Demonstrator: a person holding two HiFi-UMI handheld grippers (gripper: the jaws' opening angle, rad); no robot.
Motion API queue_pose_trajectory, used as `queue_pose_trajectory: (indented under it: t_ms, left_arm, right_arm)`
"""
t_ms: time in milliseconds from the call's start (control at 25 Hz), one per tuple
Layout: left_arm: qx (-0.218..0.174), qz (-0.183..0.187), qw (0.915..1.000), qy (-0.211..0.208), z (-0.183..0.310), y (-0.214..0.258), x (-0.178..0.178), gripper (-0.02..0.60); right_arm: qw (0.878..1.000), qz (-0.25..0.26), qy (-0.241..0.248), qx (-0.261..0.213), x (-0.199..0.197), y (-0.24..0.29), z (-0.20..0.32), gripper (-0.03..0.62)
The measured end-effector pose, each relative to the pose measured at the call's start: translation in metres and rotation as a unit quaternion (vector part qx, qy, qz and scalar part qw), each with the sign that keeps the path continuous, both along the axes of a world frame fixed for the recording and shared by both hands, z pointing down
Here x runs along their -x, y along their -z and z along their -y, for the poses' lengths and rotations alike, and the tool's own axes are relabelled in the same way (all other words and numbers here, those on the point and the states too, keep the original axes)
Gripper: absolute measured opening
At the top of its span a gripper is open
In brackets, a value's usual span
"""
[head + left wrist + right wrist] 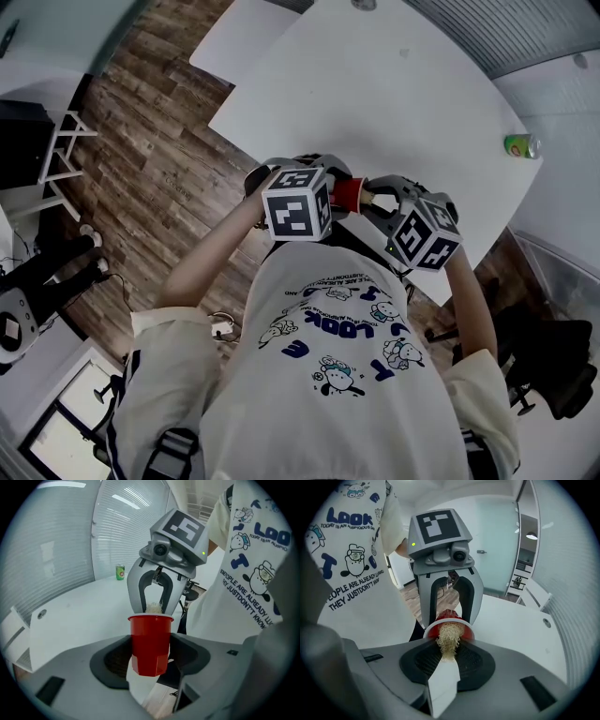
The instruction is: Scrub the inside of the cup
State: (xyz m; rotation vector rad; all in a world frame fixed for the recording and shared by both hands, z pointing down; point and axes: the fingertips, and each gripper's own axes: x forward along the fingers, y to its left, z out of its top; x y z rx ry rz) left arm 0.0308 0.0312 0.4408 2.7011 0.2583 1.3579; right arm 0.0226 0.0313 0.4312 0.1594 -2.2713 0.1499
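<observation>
White table [394,84] spreads ahead of me, with a green can [521,145] near its far edge. Both my forearms are bent up before my chest, the tools tipped downward and facing each other. My left gripper [150,660] stands wide, clamped on the red cup [150,639], which is held up in the air. My right gripper [447,660], nearly closed, pinches a pale fibrous scrubber [449,637], which seems pushed into the cup's mouth.
</observation>
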Motion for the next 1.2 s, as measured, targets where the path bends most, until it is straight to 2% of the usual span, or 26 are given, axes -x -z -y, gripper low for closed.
queue_pose_trajectory:
  t_ms: [440,680,920,1040,1200]
  left_arm:
    - [0.094,-0.015,0.9951,0.029,-0.002,0.000,-0.001,0.287]
    - [0.162,-0.005,0.9868,-0.002,-0.014,0.001,0.002,0.287]
    - [0.191,-0.003,0.9815,-0.016,-0.016,0.002,0.000,0.287]
    - [0.226,-0.010,0.9740,-0.017,-0.019,0.004,0.000,0.287]
    - [0.292,-0.026,0.9562,-0.009,-0.025,0.010,0.004,0.288]
  right_arm:
    - [0.992,-0.030,0.062,-0.107,-0.001,0.001,-0.001,0.071]
    - [0.978,-0.042,0.123,-0.163,0.001,0.001,-0.010,0.071]
    - [0.963,-0.055,0.163,-0.206,0.000,0.003,-0.012,0.071]
    - [0.954,-0.051,0.183,-0.233,0.002,0.008,-0.015,0.071]
    - [0.940,-0.040,0.212,-0.266,0.006,0.015,-0.019,0.072]
